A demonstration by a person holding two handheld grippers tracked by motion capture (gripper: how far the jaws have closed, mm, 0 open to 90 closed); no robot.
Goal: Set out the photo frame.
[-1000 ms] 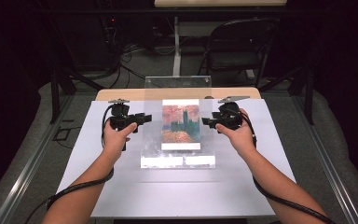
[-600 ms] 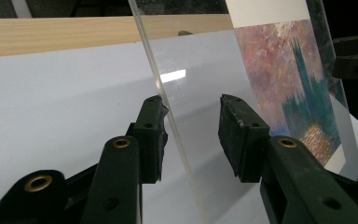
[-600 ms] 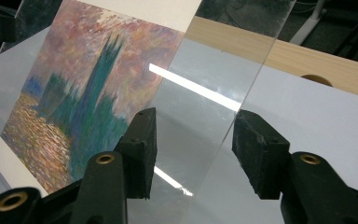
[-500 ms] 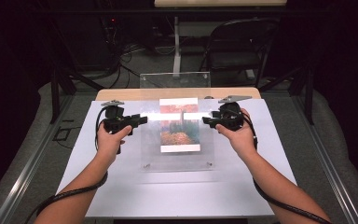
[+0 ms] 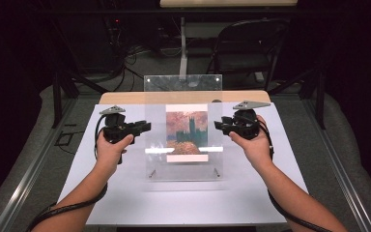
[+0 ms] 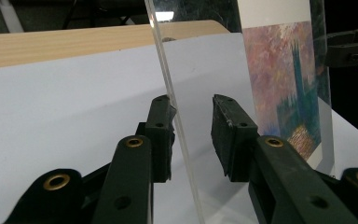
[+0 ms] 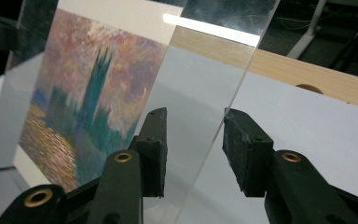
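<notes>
Between both grippers' jaws stands a clear acrylic frame holding a picture, tilted up off the table. Left gripper and right gripper have been closing, each straddling a side edge, pads not yet pressing. Stiff, smooth and likely slippery, it wants firm edge grips.

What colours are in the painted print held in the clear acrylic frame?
Pink-orange sky, dark teal tower, orange-flecked water, on the painted print; clearest in the right gripper view.
</notes>
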